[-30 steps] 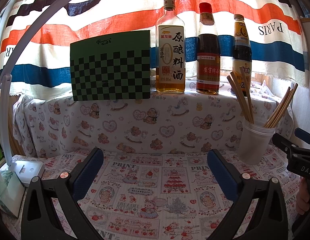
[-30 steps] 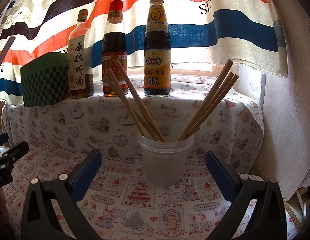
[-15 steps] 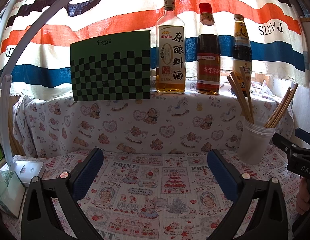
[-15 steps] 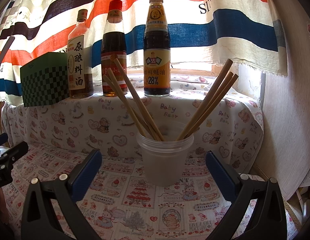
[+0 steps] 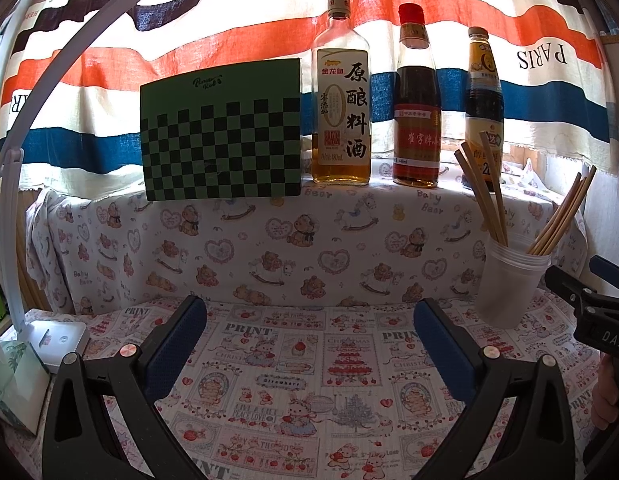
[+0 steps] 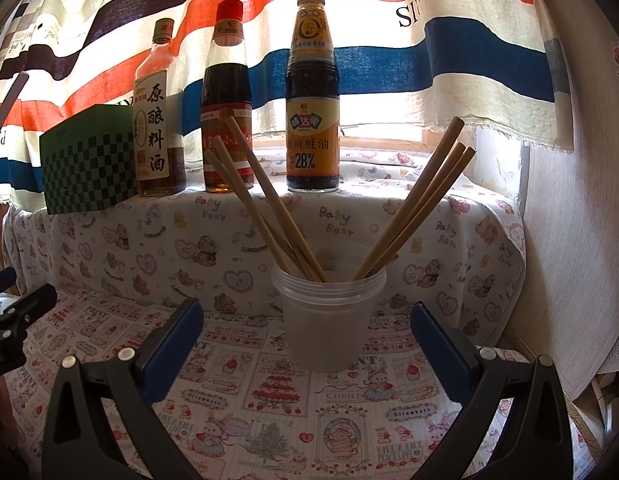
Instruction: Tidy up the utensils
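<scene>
A translucent plastic cup [image 6: 327,320] stands on the printed tablecloth and holds several wooden chopsticks [image 6: 269,204] that fan out to both sides. My right gripper [image 6: 305,336] is open, its blue-padded fingers [image 6: 173,336] either side of the cup's base, a little short of it. In the left wrist view the same cup [image 5: 509,284] with its chopsticks [image 5: 483,192] sits at the right. My left gripper [image 5: 307,336] is open over bare cloth, nothing between its fingers. The right gripper's black body [image 5: 589,312] shows at that view's right edge.
Three sauce bottles [image 5: 341,92] and a green checkered box [image 5: 221,132] stand on the raised cloth-covered ledge behind. A white lamp base [image 5: 57,340] with curved arm sits at the left. A wall [image 6: 569,240] closes the right side. A striped curtain hangs behind.
</scene>
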A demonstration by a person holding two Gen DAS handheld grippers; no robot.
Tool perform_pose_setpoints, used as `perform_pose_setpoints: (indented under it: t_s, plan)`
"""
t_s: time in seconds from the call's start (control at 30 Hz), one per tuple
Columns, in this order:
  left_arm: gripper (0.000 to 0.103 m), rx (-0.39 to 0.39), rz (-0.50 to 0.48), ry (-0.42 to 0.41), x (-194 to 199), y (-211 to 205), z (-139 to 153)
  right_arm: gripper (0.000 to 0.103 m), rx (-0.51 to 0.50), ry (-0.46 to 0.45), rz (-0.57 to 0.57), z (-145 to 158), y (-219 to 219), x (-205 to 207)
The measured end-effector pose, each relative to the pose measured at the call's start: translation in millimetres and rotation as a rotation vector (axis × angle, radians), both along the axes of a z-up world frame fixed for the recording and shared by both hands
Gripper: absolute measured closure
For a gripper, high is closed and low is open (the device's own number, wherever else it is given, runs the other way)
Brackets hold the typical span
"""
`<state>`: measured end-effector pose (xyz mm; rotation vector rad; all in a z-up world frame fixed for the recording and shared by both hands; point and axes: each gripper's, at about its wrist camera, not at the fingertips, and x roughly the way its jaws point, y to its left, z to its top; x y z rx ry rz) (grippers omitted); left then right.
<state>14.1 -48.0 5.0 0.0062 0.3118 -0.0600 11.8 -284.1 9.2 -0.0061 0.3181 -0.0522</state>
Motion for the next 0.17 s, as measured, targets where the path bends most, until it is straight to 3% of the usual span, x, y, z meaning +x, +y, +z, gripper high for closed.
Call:
perform_pose_setpoints:
  t_s: [0.17]
  plan:
    - [0.000,0.001,-0.001,-0.002,0.2,0.0,0.0,0.000,0.000,0.000,0.002,0.4,0.1,0.4]
